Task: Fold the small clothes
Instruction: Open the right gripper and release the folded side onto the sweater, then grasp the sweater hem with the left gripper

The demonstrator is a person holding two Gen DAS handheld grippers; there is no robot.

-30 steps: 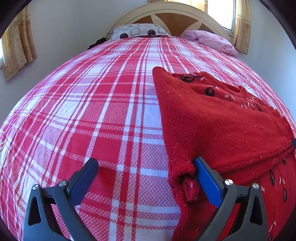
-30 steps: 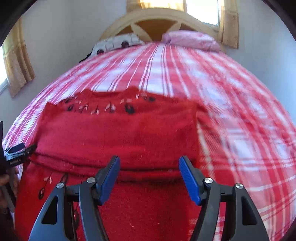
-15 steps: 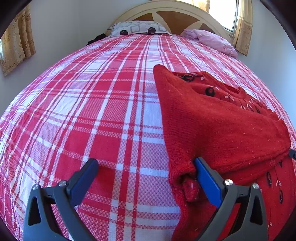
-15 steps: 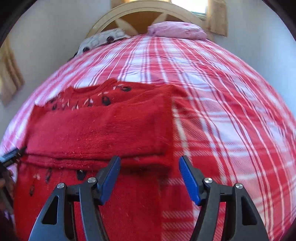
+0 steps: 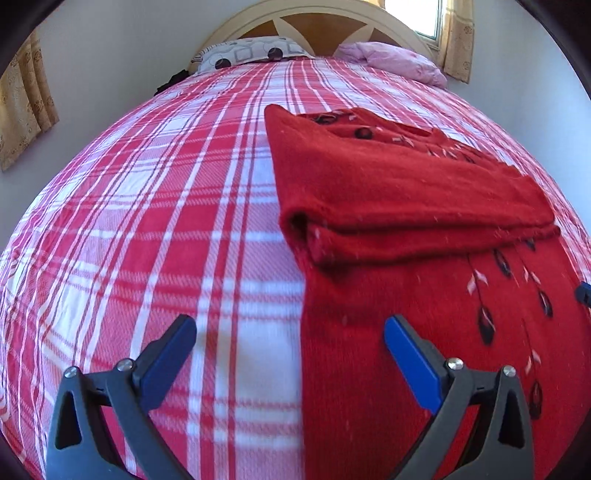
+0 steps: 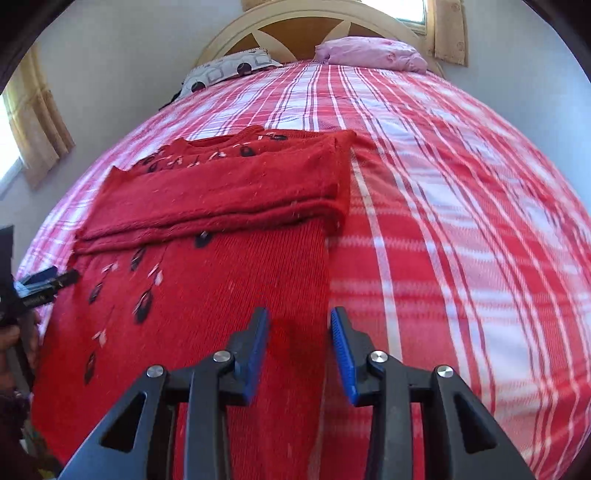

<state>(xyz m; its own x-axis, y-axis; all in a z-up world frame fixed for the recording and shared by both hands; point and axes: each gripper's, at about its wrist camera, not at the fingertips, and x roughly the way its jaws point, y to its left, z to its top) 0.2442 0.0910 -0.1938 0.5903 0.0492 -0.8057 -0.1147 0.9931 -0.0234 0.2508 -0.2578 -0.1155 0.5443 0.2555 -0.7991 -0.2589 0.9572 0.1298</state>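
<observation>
A red knitted sweater (image 5: 406, 192) with dark leaf embroidery lies flat on the plaid bed, both sleeves folded across its chest (image 6: 229, 192). My left gripper (image 5: 290, 332) hovers wide open over the sweater's left edge near the lower body, and nothing is pinched. My right gripper (image 6: 299, 328) hangs over the sweater's right edge. Its jaws are closing, and the edge shows in the gap between them with the pads apart from it. The left gripper's tip (image 6: 48, 280) shows in the right wrist view. A sliver of the right gripper (image 5: 583, 291) shows in the left wrist view.
The red and white plaid bedspread (image 5: 147, 221) covers the whole bed. A patterned pillow (image 5: 251, 55) and a pink pillow (image 5: 391, 59) lie by the wooden headboard (image 6: 295, 33). Curtains hang on both walls. A hand (image 6: 7, 339) holds the left gripper.
Both grippers have drawn back from the folded sleeves toward the sweater's lower body. The right gripper shifted to the right edge and its jaws have narrowed. The left stays wide open.
</observation>
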